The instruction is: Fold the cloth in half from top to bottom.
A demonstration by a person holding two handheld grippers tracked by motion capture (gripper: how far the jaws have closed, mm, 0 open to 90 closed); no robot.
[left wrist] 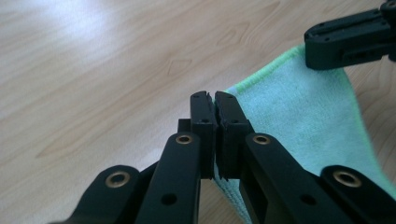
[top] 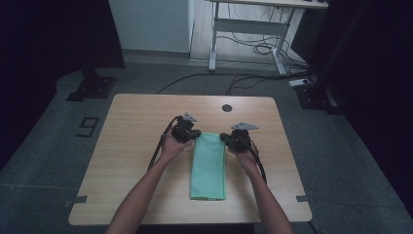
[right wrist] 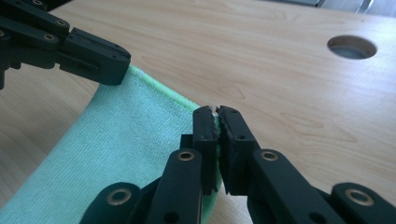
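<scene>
Cloth (top: 208, 165), green and folded into a long narrow strip, lies on the table (top: 131, 146) between the two grippers, its far end caught by both of them and its near end stretching back toward the person between the forearms. Left gripper (top: 195, 134) is clenched on the far left corner of the cloth: in the left gripper view (left wrist: 214, 105) the two black jaws stand pressed together with a thin edge of green fabric pinched between them, and the rest of the cloth spreads away to the right of the jaws. Right gripper (top: 225, 138) is likewise clenched on the far right corner; in the right gripper view (right wrist: 215, 116) its jaws meet on a sliver of the hem, and the cloth (right wrist: 116, 140) hangs off to their left, sagging in a shallow curve toward the other gripper's jaws at the opposite corner. That far edge looks lifted a little off the wood between the two grips, while the rest of the strip lies flat. Beyond the right gripper, a round hole (right wrist: 351, 47) is cut in the table, well apart from the cloth.
</scene>
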